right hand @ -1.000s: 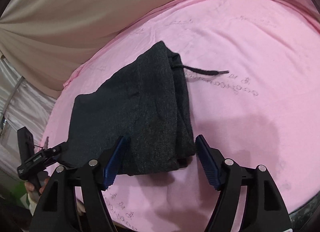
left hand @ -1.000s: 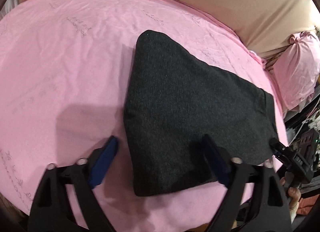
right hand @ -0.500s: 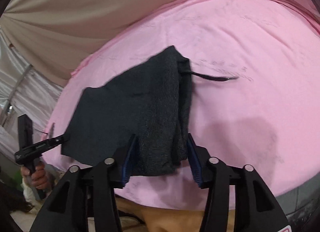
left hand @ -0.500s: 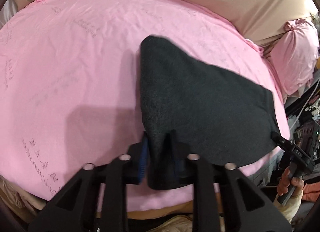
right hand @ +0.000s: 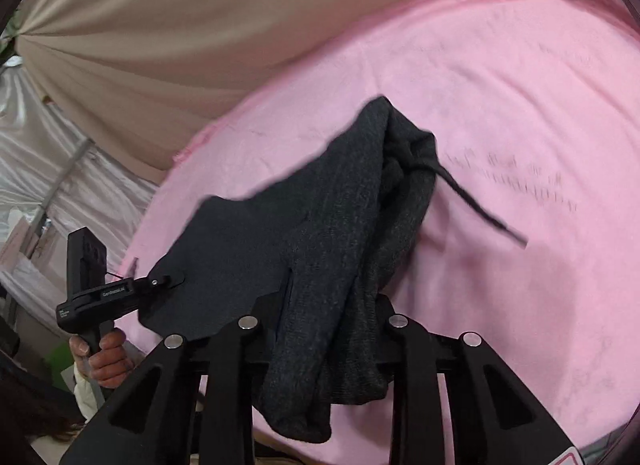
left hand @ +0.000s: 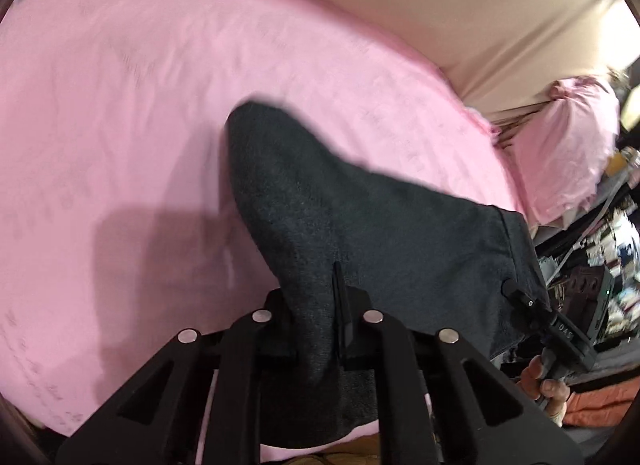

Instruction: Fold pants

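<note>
1. A pink bedsheet covers a bed and fills most of the view, blurred, with faint printed marks.
2. Dark grey knit pants, folded, stretch from the middle of the sheet toward the lower right.
3. The left gripper, black, sits at the bottom centre; its jaws have just been closing and now pinch the near edge of the pants, which hangs below them.
4. At the lower right, the right gripper grips the far corner of the pants, held by a hand.
5. A beige curtain hangs behind the bed.
6. A pink pillow lies at the right edge.
</note>
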